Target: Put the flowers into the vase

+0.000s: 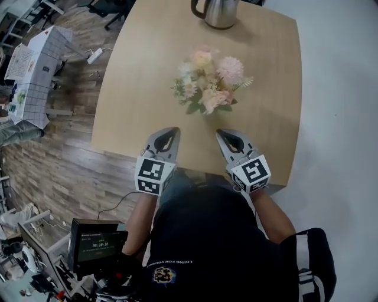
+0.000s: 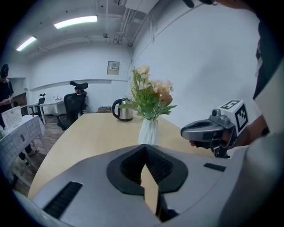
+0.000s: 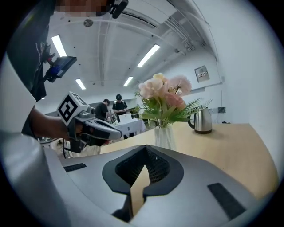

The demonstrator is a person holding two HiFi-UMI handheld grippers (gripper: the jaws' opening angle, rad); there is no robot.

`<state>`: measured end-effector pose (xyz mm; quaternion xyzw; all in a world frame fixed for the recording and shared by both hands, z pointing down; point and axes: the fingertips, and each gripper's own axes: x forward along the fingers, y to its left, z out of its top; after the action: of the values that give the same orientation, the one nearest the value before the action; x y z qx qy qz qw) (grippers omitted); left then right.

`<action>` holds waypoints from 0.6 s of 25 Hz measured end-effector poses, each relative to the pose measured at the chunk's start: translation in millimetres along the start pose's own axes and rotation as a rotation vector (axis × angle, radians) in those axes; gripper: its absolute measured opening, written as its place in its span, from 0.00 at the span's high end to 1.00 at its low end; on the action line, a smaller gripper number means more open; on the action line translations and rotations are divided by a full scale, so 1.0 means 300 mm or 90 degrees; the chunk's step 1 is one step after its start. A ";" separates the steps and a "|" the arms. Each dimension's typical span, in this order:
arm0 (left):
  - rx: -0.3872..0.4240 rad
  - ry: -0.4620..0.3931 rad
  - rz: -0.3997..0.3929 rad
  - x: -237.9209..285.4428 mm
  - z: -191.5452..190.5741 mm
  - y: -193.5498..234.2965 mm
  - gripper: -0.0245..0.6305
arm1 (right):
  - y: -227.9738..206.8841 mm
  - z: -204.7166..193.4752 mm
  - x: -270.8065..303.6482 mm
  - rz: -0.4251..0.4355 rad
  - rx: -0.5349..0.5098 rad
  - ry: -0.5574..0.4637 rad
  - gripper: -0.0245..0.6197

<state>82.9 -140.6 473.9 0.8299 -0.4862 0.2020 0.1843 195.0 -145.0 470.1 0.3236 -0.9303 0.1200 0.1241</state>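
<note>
A bunch of pink and cream flowers [image 1: 207, 79] stands in a white vase [image 2: 148, 131] near the middle of the light wooden table [image 1: 136, 88]. In the right gripper view the vase [image 3: 163, 136] rises just past the jaws. My left gripper [image 1: 172, 130] and right gripper [image 1: 222, 134] hover side by side over the table's near edge, both pointing at the vase and a short way from it. Both are shut, with nothing between their fingers. The left gripper view shows the right gripper [image 2: 185, 131] at the right. The right gripper view shows the left gripper [image 3: 119, 132] at the left.
A steel kettle [image 1: 215, 12] stands at the table's far end behind the vase. Left of the table are a wooden floor, a cloth-covered side table [image 1: 35, 65] and an office chair [image 2: 74, 103]. A small screen [image 1: 97, 242] sits at my lower left. People stand far off [image 3: 111, 106].
</note>
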 end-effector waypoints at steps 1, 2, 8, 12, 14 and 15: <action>0.000 0.000 -0.001 -0.006 -0.013 0.001 0.96 | 0.017 -0.012 0.008 0.000 0.003 0.007 0.94; 0.001 -0.002 -0.002 -0.012 -0.021 0.000 0.96 | 0.032 -0.021 0.010 -0.002 0.006 0.010 0.94; 0.015 -0.022 -0.029 -0.108 -0.039 0.023 0.96 | 0.146 -0.024 0.006 -0.044 0.013 0.018 0.94; 0.024 -0.032 -0.053 -0.212 -0.074 0.095 0.96 | 0.267 0.001 0.039 -0.093 0.014 0.016 0.94; 0.022 -0.028 -0.070 -0.267 -0.121 0.124 0.96 | 0.351 -0.006 0.051 -0.112 0.025 0.016 0.94; 0.024 -0.026 -0.080 -0.293 -0.143 0.138 0.96 | 0.393 -0.008 0.056 -0.121 0.028 0.016 0.94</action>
<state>0.5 -73.6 469.8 0.8661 -0.4327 0.1825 0.1710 108.0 -64.0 460.8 0.4116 -0.8910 0.1316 0.1393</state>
